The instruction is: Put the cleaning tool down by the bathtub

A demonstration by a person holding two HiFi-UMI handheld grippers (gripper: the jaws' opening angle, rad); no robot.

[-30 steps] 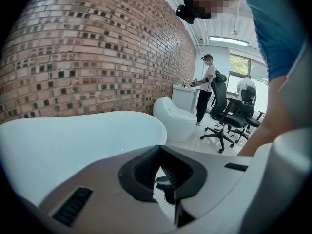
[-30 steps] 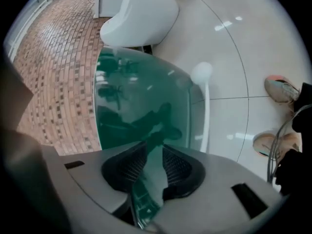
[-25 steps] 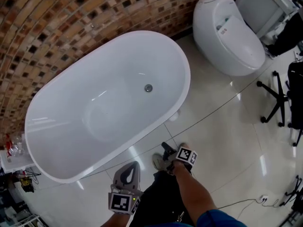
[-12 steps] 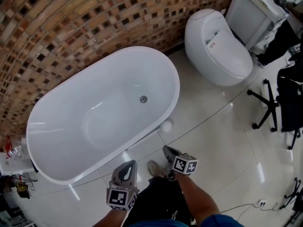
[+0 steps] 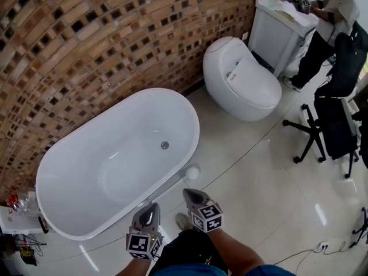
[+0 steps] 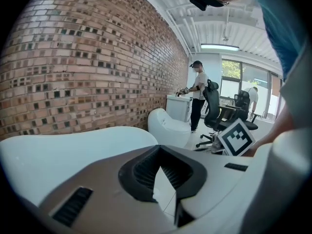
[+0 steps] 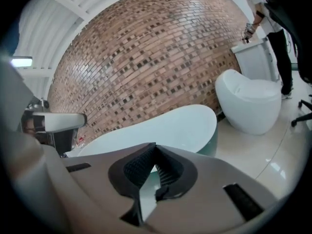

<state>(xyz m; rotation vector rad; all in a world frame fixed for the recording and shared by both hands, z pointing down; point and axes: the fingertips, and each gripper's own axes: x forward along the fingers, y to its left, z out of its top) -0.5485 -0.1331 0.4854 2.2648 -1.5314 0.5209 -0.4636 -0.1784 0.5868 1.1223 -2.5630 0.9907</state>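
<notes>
**Left tool** [image 6: 158, 149]: jaws closed, ribbed pads meeting at the tips, nothing gripped. In the head view it sits at the lower edge, left of the operator's legs, its marker cube [image 5: 142, 246] facing the camera.

**Right tool** [image 7: 155, 145]: jaws closed, pads together, nothing gripped. In the head view it lies just beside the left tool, on its right and slightly further forward; its marker cube [image 5: 207, 217] sits behind the jaws.

**Cleaning implement** [image 5: 191, 172]: a small white round item. It rests on the floor [image 5: 259, 183] against the near side of the bathtub [image 5: 190, 117], toward the drain end. It lies ahead of both tools and apart from them.

**Bathtub**: white, oval and free-standing, set at an angle along the brick wall [image 5: 86, 50].

**Surroundings**: a white toilet [image 5: 241, 85] stands beyond the bathtub's drain end, with a white cabinet [image 5: 276, 27] behind it. A person [image 5: 328, 16] stands at that cabinet. A black office chair [image 5: 330, 125] stands at the right.
</notes>
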